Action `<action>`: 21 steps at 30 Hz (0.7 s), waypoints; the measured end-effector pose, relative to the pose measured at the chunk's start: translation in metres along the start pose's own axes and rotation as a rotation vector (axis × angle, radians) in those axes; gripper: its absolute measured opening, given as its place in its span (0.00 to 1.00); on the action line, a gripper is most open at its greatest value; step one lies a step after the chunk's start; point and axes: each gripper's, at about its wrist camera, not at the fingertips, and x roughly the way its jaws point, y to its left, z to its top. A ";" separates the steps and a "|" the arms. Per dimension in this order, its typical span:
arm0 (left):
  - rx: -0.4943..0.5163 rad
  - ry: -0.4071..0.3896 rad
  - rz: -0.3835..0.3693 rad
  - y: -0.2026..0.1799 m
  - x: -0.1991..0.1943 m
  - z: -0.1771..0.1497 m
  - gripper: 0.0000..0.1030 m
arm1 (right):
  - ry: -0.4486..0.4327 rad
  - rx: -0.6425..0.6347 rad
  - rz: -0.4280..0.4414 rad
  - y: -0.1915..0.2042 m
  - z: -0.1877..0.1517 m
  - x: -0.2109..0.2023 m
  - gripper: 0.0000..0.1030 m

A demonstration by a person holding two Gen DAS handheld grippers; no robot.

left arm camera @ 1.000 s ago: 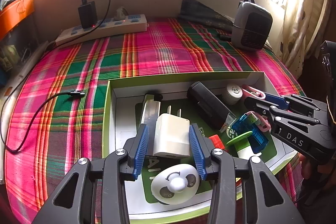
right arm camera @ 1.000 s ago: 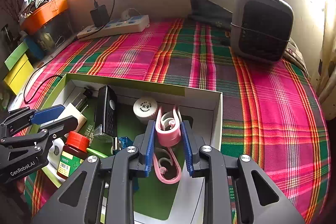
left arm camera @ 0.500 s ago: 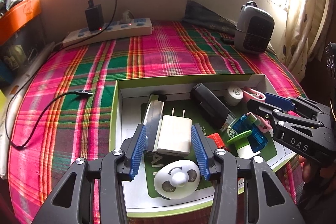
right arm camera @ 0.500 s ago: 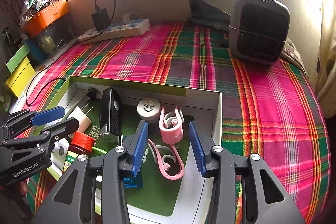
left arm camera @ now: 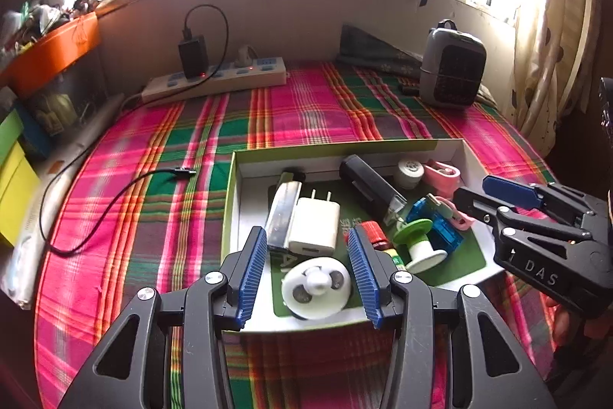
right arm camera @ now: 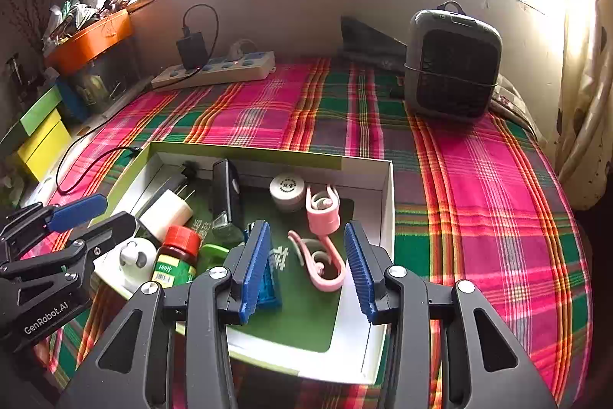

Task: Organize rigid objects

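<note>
Landmark: the shallow box [left arm camera: 452, 145] on the plaid cloth [left arm camera: 299, 117]. Left of it, a black cable [left arm camera: 95, 213] on the cloth. Over the box's near-left edge, left gripper [left arm camera: 308, 271], jaws spread w/ nothing pinched; the white charger [left arm camera: 314, 227] lies inside just past its tips, a white round gadget [left arm camera: 316, 286] below, between the pads, untouched. Mid-box: black stick [left arm camera: 367, 184], red-cap bottle [right arm camera: 178, 255]. Right side of box: right gripper [right arm camera: 306, 265], jaws apart, empty; pink clip [right arm camera: 323, 209] lies in the box ahead of it. Far right beyond the box, a grey heater [right arm camera: 452, 64].
</note>
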 end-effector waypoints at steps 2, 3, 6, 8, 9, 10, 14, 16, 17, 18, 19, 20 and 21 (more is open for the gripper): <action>-0.008 -0.006 0.000 0.000 -0.007 -0.003 0.43 | -0.006 0.006 0.002 0.002 -0.004 -0.006 0.41; -0.005 -0.010 0.004 -0.001 -0.009 -0.004 0.43 | -0.008 0.008 0.001 0.003 -0.005 -0.008 0.41; -0.006 -0.015 0.004 -0.002 -0.017 -0.010 0.43 | -0.011 0.008 -0.003 0.006 -0.011 -0.015 0.41; -0.017 -0.012 0.000 -0.001 -0.020 -0.014 0.43 | -0.013 0.008 -0.004 0.007 -0.015 -0.021 0.41; -0.021 -0.013 0.002 0.000 -0.023 -0.017 0.43 | -0.014 0.009 -0.005 0.008 -0.016 -0.022 0.41; -0.022 -0.015 0.002 0.001 -0.025 -0.019 0.43 | -0.016 0.010 -0.010 0.009 -0.018 -0.025 0.41; -0.024 -0.003 0.029 0.004 -0.030 -0.032 0.43 | -0.029 0.000 -0.014 0.014 -0.028 -0.037 0.41; -0.022 -0.002 0.050 0.005 -0.033 -0.037 0.43 | -0.028 -0.004 -0.022 0.017 -0.034 -0.042 0.41; -0.026 -0.003 0.054 0.006 -0.036 -0.040 0.43 | -0.026 -0.002 -0.025 0.017 -0.037 -0.044 0.41; -0.027 -0.008 0.062 0.006 -0.039 -0.043 0.43 | -0.021 0.004 -0.029 0.017 -0.040 -0.046 0.41; -0.025 -0.010 0.065 0.006 -0.041 -0.047 0.43 | -0.017 0.009 -0.030 0.016 -0.043 -0.048 0.41; -0.028 -0.006 0.060 0.007 -0.043 -0.050 0.43 | -0.013 0.013 -0.032 0.016 -0.047 -0.049 0.41; -0.030 -0.002 0.055 0.008 -0.043 -0.052 0.43 | -0.010 0.015 -0.035 0.016 -0.049 -0.050 0.41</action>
